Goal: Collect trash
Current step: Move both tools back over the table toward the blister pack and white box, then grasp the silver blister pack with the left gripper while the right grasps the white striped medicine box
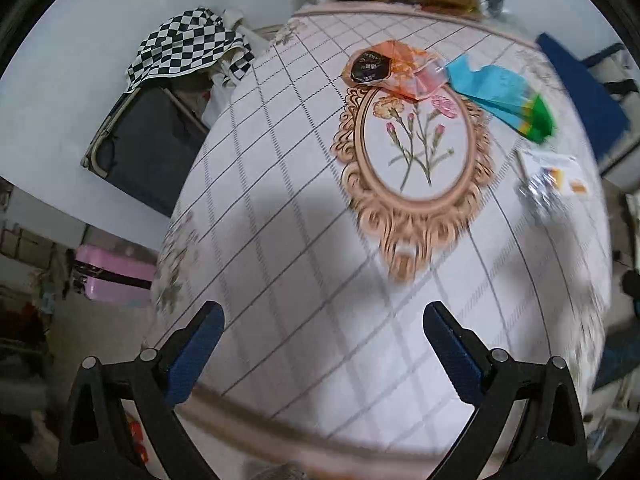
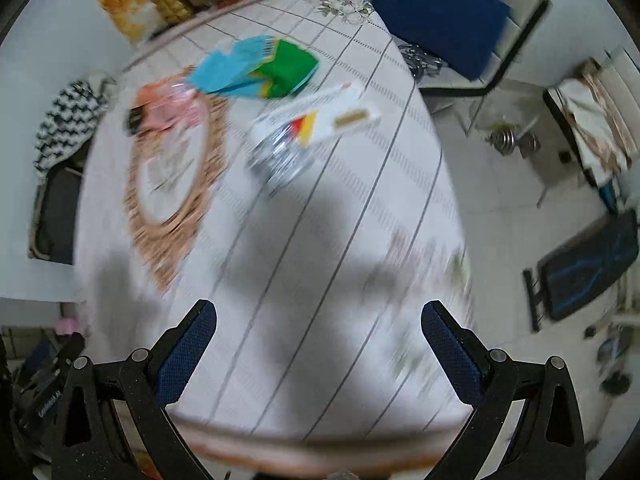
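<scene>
Both tools hang above the near edge of a table covered by a white cloth with a dark grid and an oval floral medallion (image 1: 416, 152), and both stand spread wide with nothing between the blue-padded fingers: the left gripper (image 1: 322, 356) and the right gripper (image 2: 320, 354) alike.

The trash lies at the far half of the cloth. The left wrist view shows it most sharply: an orange-and-pink crinkled plastic wrapper with a black label (image 1: 394, 70) rests on the top rim of the medallion, and a blue paper packet with a green and yellow end (image 1: 504, 98) lies just beside it to the right, their edges touching or overlapping. Further right, a white flat carton with a red and yellow mark (image 1: 558, 172) sits with a crumpled clear-and-silver wrapper (image 1: 540, 196) against it; both are smeared here near the lens edge.

The right wrist view is blurred throughout, yet it gives the carton (image 2: 320, 114) in full length, lying slantwise, with the silver wrapper (image 2: 276, 160) at its near-left end. The print on the carton cannot be read. Only this view shows the pale tiled floor to the right, a chair with a dark blue cushion (image 2: 436, 20) and dumbbell weights (image 2: 512, 140).

Only the left view shows a black-and-white checked cloth (image 1: 188, 48) draped over a dark chair and a pink suitcase (image 1: 114, 280) on the floor.
</scene>
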